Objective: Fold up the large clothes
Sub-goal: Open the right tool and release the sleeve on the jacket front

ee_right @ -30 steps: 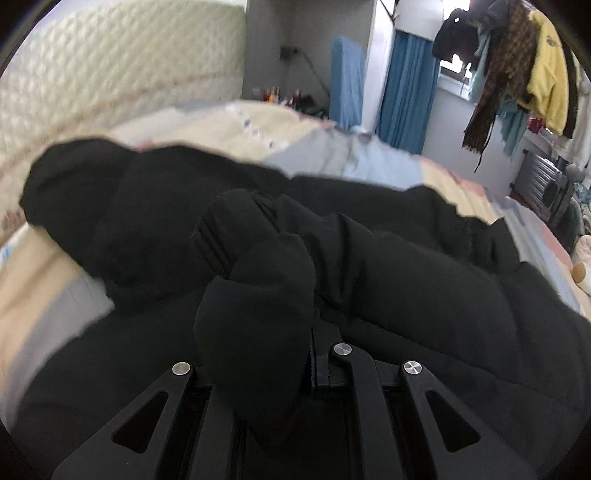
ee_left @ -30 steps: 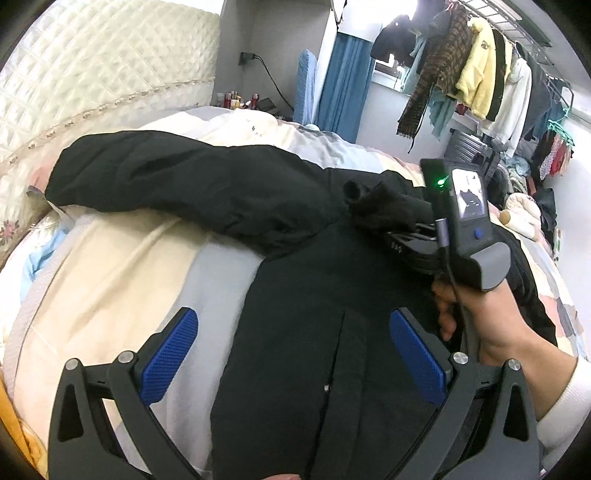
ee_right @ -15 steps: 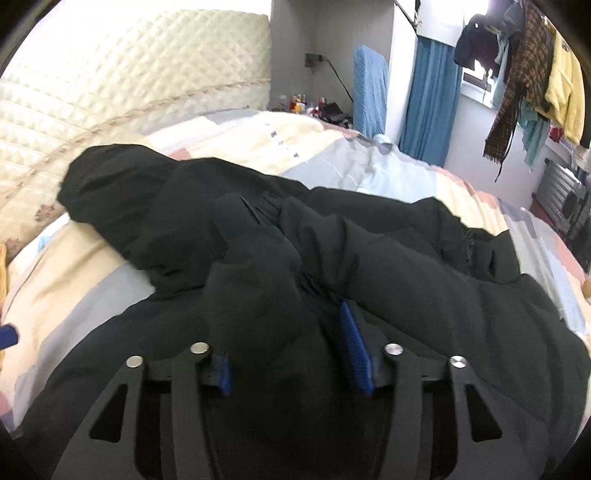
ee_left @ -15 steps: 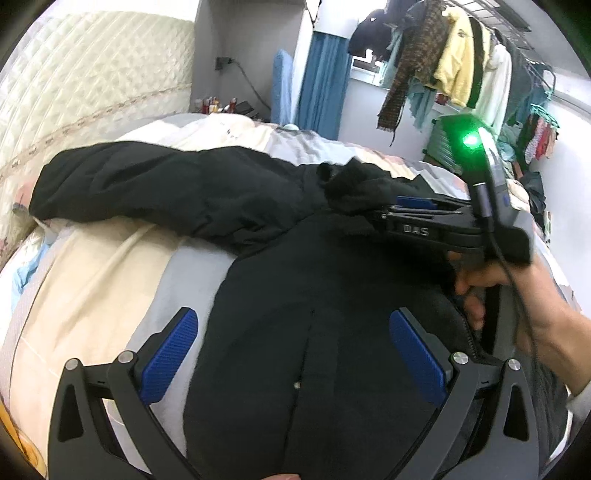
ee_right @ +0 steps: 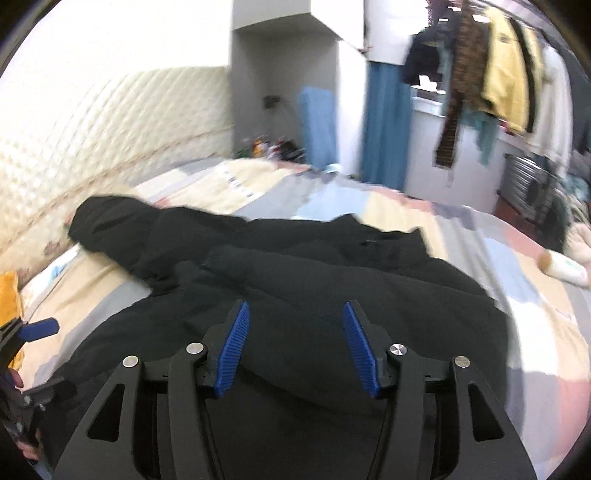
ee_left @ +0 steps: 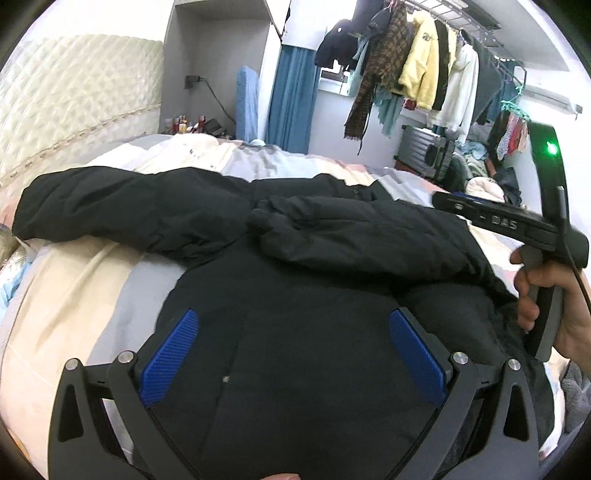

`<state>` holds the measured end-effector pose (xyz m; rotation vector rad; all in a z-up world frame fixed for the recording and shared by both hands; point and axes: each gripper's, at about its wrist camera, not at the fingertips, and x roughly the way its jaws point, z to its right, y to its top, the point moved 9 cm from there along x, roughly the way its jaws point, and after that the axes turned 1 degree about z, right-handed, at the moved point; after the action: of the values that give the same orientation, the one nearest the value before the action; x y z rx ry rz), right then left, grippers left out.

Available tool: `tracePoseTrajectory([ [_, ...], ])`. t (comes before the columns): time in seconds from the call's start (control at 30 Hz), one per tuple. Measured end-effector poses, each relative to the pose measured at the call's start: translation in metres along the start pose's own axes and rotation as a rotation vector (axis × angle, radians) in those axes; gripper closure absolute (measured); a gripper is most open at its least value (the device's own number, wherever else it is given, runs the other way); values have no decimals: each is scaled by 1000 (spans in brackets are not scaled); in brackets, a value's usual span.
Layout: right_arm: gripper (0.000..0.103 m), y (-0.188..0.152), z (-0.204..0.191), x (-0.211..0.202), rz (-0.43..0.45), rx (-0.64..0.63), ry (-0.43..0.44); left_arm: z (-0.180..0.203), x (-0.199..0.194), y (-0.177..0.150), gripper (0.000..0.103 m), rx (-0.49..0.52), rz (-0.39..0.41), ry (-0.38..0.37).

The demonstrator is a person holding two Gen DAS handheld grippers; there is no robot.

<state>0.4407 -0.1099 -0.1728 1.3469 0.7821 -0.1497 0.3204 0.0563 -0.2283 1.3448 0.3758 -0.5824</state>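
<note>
A black padded jacket (ee_left: 332, 332) lies spread across the bed (ee_left: 74, 295), taking up most of the near half of it. One sleeve (ee_left: 122, 214) stretches out flat to the left toward the headboard; the other sleeve (ee_left: 354, 236) lies folded inward across the chest, its cuff ending near the middle of the garment.

The bed wears a patchwork cover (ee_right: 461, 229) of cream, grey, pale blue and pink blocks. A quilted cream headboard (ee_left: 74, 110) runs along the left side. Beyond the far end stands a grey wall niche with a plugged-in socket (ee_left: 192, 79), a cluster of small bottles (ee_left: 184, 123) below it, and a blue curtain (ee_left: 291, 99) beside that. To the right, an overhead rail (ee_left: 461, 22) carries hanging clothes, among them a yellow fleece (ee_left: 421, 70) and a checked scarf (ee_left: 365, 96). A grey ribbed suitcase (ee_left: 424, 151) stands under them.

The left claw (ee_left: 291, 362) hovers over the jacket's lower front with its blue pads set wide and nothing between them. The right claw (ee_right: 299, 347) has just been opening; its pads stand partly apart above the folded sleeve, free of the cloth. In the left wrist view the right hand (ee_left: 546, 302) grips its handle at the right edge, a green light (ee_left: 552, 148) glowing on the unit.
</note>
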Motion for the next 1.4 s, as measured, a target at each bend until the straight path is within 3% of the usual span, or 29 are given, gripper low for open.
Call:
tracePoseTrajectory([
  [0.1,37,-9,39,-20,35,66,-48,11,3,2,0,3,19,-7],
  [0.43,37,-76,152,-29,27,284,-178,36,25,-4,0,60,8,-3],
  [0.63,37,-112,197,-20,-17,404,-215,39,40,-11,0,61,-20,7],
  [0.83,30,-136,199,-5,-123,377,-176,43,50,-19,0,81,-48,16],
  [1.07,29,-149,195,13,-188,271,-237,45,51,-19,0,88,-41,29],
  [1.23,29,-143,203,18,-160,287,-257,45,51,-19,0,85,-41,36],
  [1.4,29,-122,209,7,-66,321,-267,45,52,-18,0,80,-39,44],
])
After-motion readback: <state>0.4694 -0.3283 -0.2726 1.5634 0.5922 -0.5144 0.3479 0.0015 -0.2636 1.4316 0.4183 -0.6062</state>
